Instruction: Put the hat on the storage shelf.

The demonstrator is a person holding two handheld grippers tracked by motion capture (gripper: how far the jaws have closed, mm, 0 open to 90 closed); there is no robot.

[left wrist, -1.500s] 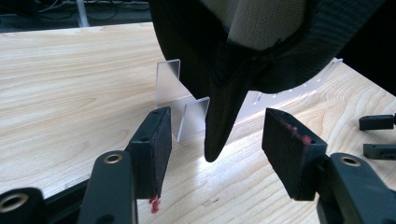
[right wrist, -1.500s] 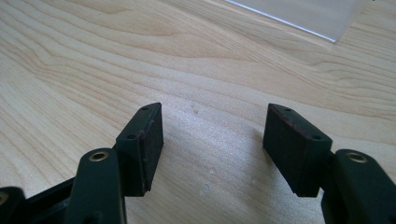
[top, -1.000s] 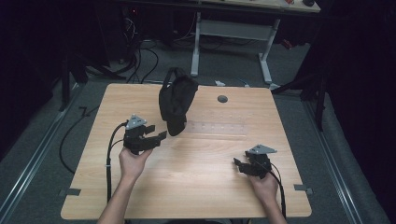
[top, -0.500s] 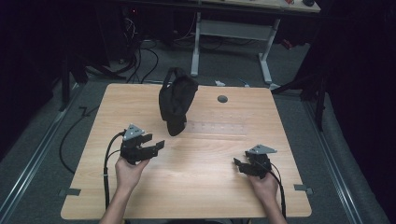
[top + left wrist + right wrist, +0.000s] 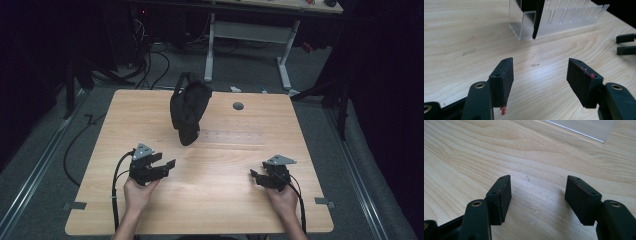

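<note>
Wooden table (image 5: 210, 210) in a dark room; black bag (image 5: 187, 112) stands in a clear rack (image 5: 235, 137) at the far middle, untouched. Left gripper (image 5: 162, 165) and right gripper (image 5: 255, 175) sit near, jaws spread, empty, so nothing looks started

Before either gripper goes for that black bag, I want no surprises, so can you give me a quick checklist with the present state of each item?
1. Left gripper open with nothing between its jaws: ok.
2. Right gripper open and empty: ok.
3. Black bag standing propped at the clear rack: ok.
4. Bare table between the grippers and the bag: ok.
5. Whether the bag is hooked on the rack or just leaning: cannot tell.
</note>
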